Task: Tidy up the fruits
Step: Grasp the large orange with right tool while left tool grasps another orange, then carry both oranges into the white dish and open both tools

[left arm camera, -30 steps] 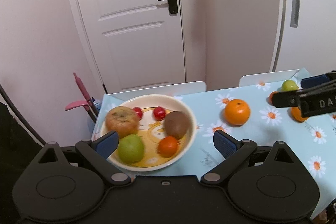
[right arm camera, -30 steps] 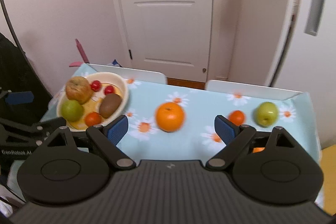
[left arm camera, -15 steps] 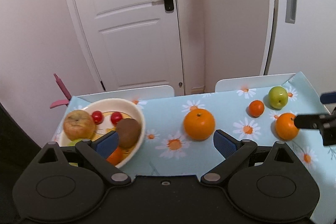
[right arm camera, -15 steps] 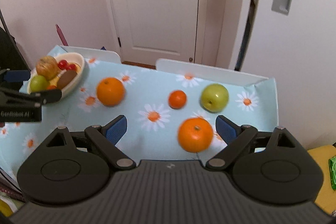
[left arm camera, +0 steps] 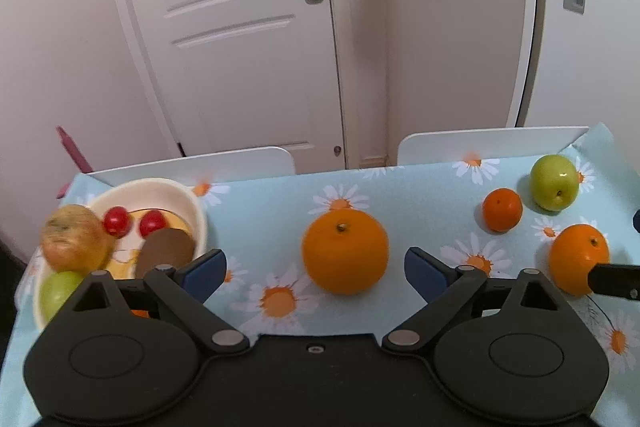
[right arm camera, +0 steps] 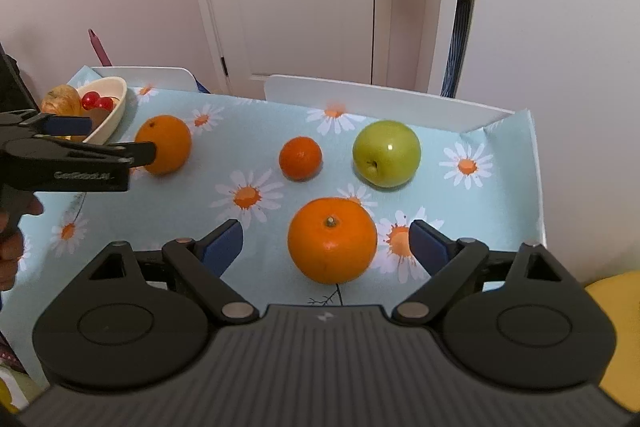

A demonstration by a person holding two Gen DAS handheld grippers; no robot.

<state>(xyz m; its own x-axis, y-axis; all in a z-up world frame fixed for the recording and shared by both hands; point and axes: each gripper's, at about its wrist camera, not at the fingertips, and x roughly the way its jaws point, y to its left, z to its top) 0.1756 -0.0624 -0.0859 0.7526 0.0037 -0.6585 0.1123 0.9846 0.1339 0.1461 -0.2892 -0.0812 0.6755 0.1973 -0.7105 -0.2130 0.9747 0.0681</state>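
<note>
The bench (right arm camera: 520,163) under its daisy cloth now fills both views, where a second ago my left camera sat over the bowl (left arm camera: 188,203); that bowl has slid to the left edge, already holding an apple, a kiwi and cherry tomatoes. So I have swung both tools onto the loose fruit. My left gripper (left arm camera: 315,269) now frames the near orange (left arm camera: 345,251), fingers spread wide and not touching it. My right gripper (right arm camera: 326,245) likewise brackets the second orange (right arm camera: 332,239), fingers open, nothing held. I judge both are lined up for a grasp, then a carry to the bowl. The green apple (right arm camera: 386,152) waits beyond, with the small mandarin (right arm camera: 300,158) just beside it.
</note>
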